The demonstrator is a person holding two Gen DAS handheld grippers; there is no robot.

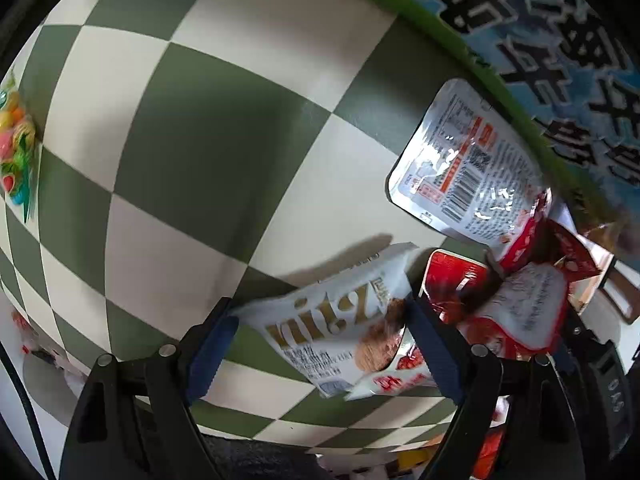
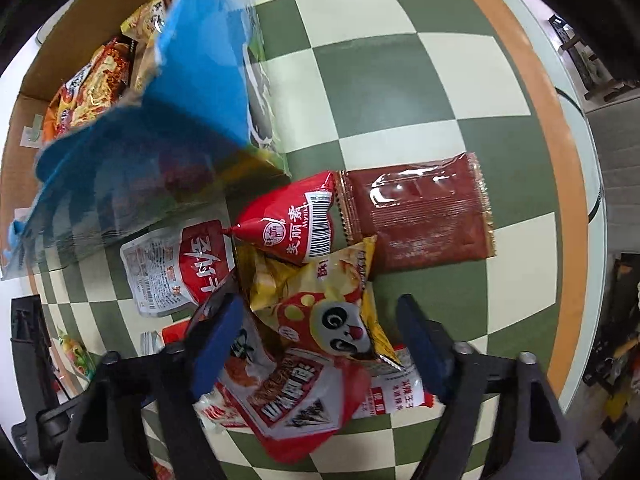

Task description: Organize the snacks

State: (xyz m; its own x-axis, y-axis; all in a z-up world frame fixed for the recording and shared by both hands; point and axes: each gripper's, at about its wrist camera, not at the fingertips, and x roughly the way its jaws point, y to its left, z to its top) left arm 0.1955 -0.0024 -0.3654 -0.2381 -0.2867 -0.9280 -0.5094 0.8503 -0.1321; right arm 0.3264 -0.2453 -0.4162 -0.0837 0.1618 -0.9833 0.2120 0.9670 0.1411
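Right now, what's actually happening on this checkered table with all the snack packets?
A person is sorting snacks with two handheld tools. The left tool is down around a white biscuit packet, fingers either side, not visibly squeezing. The right tool points down over a pile, straddling a yellow panda packet. A cardboard box already holds noodle packs. Nothing is lifted yet.

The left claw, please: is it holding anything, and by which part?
Nothing is gripped: the left claw stands open around the white packet, its pads apart from it.
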